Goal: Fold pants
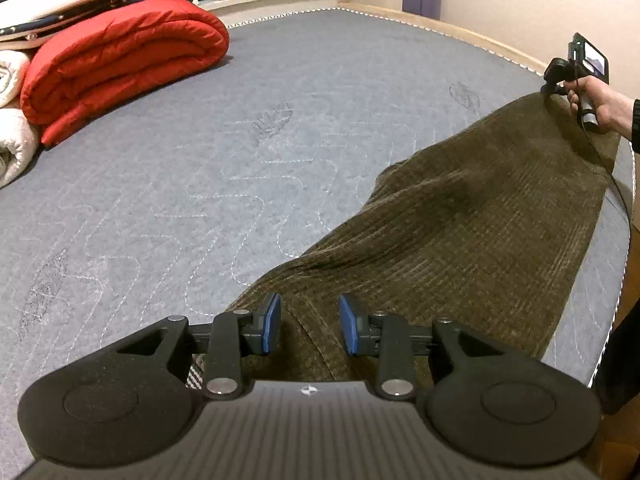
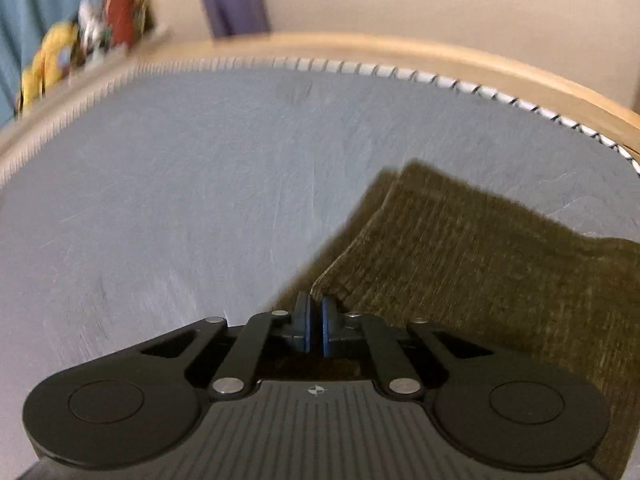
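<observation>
Olive-brown corduroy pants [image 1: 472, 236] are spread along the near edge of the grey quilted mattress [image 1: 240, 140]. The left gripper [image 1: 308, 330] is held wide over one end; a full bite of fabric should be taken. The right gripper [image 2: 315, 330] is pinched narrow on the other end's edge. The right view is blurred, so the grip depth cannot be judged.

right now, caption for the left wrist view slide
Open left gripper over olive-brown corduroy pants on grey quilted mattress; right gripper holds far end.
</observation>
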The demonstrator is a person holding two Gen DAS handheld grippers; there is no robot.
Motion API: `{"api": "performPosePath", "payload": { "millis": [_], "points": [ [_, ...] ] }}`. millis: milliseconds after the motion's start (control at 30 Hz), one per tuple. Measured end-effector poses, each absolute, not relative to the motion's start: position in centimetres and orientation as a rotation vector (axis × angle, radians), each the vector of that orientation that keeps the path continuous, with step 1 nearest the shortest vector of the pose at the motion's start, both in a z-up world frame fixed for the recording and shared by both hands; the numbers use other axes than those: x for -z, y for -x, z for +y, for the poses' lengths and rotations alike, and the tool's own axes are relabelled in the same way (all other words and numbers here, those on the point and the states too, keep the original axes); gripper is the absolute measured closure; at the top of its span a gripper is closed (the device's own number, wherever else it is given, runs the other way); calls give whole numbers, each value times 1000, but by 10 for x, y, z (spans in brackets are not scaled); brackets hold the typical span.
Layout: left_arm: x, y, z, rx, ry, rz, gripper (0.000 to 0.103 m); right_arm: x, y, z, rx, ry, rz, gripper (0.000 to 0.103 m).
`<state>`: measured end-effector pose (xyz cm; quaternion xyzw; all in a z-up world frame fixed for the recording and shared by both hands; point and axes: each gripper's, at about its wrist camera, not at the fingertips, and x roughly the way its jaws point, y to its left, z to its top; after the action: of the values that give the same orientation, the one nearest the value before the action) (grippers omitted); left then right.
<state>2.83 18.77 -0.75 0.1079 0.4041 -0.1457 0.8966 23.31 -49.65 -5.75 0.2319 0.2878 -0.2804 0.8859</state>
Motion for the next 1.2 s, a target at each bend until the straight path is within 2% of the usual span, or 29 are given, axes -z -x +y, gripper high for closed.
{"api": "performPosePath", "payload": {
  "millis": [100,200,233,267,300,333,367,600,667,733,800,867,900,967,1033,1067,1100,1133,1167,1200],
  "points": [
    [10,-31,190,293,-205,836,67,56,-230,-506,557,-540,567,98],
    [20,-37,197,255,-202,880,67,75,-232,-511,547,-578,635,94],
    [28,-41,203,221,-200,932,72,78,-231,-511,549,-567,647,90],
    [39,-46,212,180,-187,1004,95,77,-229,-510,553,-548,649,75],
    [49,-49,222,138,-173,1065,101,74,-225,-509,564,-526,647,65],
    [50,-49,229,142,-142,1075,101,70,-222,-510,567,-513,633,52],
    [48,-49,233,144,-110,1083,101,66,-215,-511,560,-508,614,50],
    [18,-43,241,117,-9,966,97,34,-190,-497,418,-458,578,46],
    [31,-46,255,52,14,1043,101,22,-191,-488,361,-418,570,40],
    [31,-44,265,69,78,1051,101,10,-183,-474,309,-378,551,37],
    [19,-37,276,42,161,1005,95,-5,-175,-463,264,-365,535,37],
    [8,-29,286,-3,189,966,67,-18,-166,-449,207,-357,522,35],
    [7,-25,291,-12,214,963,58,-25,-161,-441,177,-348,515,35],
    [13,-18,302,-17,293,1001,34,-36,-154,-426,118,-319,501,31],
    [29,-17,310,-29,356,1055,29,-45,-146,-413,73,-292,491,30],
    [37,-17,313,-23,392,1077,31,-49,-143,-408,57,-287,489,30],
    [44,-16,314,-2,432,1092,38,-52,-140,-404,42,-286,488,30],
    [47,-16,314,26,452,1097,59,-54,-137,-402,34,-289,489,30],
    [44,-15,312,38,409,1086,73,-55,-134,-402,30,-298,489,30],
    [32,-11,310,70,358,1049,75,-56,-131,-403,32,-309,489,30]
  ]
}}
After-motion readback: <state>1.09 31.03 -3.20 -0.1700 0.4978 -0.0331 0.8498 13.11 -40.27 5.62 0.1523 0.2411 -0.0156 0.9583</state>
